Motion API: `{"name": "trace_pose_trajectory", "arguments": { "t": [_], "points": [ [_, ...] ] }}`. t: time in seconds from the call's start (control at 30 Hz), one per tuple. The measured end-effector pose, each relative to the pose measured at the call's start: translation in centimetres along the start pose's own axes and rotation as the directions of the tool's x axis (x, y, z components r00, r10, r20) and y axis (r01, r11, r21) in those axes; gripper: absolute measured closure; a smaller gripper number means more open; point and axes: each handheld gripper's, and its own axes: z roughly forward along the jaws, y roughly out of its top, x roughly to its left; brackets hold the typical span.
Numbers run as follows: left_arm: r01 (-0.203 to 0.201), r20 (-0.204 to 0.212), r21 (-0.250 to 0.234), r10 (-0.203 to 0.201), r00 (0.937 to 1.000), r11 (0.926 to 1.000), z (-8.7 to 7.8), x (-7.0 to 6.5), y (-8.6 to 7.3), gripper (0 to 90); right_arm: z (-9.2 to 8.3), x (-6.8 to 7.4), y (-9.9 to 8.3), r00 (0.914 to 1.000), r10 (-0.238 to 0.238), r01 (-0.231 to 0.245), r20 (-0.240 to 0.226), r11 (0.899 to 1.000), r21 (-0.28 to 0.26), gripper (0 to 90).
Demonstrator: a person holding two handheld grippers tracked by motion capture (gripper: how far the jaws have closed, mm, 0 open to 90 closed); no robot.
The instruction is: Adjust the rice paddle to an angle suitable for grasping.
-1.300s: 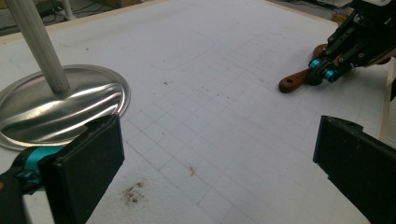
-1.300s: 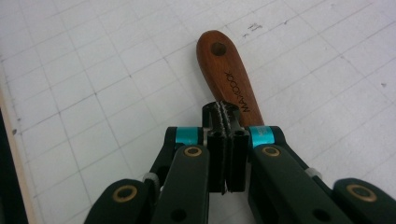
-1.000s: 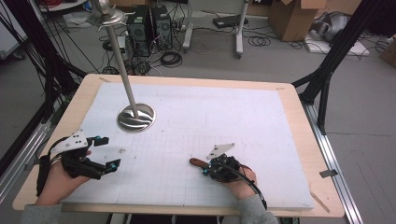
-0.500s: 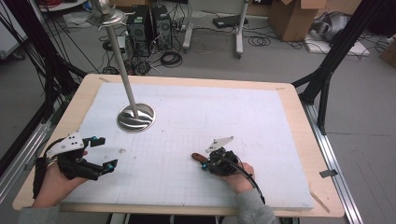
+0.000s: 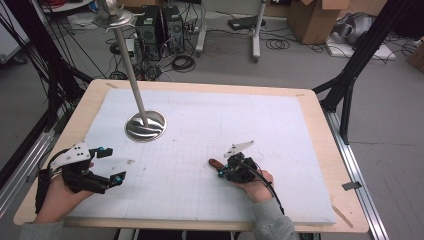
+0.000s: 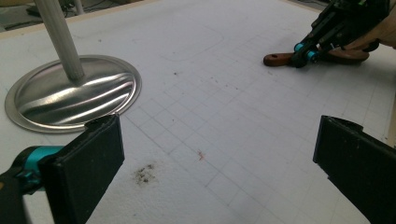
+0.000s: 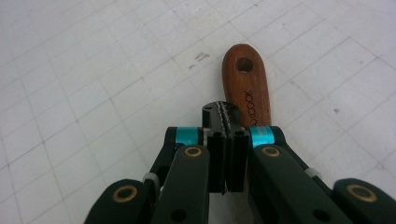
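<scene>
two claws: right claw [image 7: 226,116] closed empty, just beside wooden handle [image 7: 246,84]; left claw [image 6: 212,163] wide open at 8 o'clock.

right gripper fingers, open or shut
Shut. In the right gripper view the right gripper has its two black fingers pressed flat together with nothing between them; the wooden handle lies just beside them on the mat.

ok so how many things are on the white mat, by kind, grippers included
metal stand: 1
wooden handle: 1
grippers: 2, left gripper with jaws apart, right gripper with jaws together beside the handle
total: 4
</scene>
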Motion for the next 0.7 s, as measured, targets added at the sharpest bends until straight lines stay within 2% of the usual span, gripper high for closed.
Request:
{"name": "trace_pose_trajectory", "arguments": {
  "t": [0.43, 0.6, 0.7],
  "points": [
    [-0.004, 0.001, 0.002, 0.004, 1.0000, 1.0000, -0.06, -0.07, -0.01, 2.3, -0.26, -1.09, -0.16, 0.9988, 0.020, -0.020, 0.045, 1.000, -0.013, 89.6],
    [-0.006, 0.002, 0.012, 0.006, 1.0000, 0.9999, 0.21, -0.15, -0.10, 2.3, -0.27, -1.06, -0.15, 0.9985, 0.023, -0.023, 0.049, 1.000, -0.011, 89.6],
    [-0.007, 0.003, 0.013, 0.007, 1.0000, 0.9999, 0.23, -0.11, -0.10, 2.3, -0.71, -0.88, 0.00, 0.9994, 0.018, -0.018, 0.029, 0.999, -0.027, 89.3]
  ]
}}
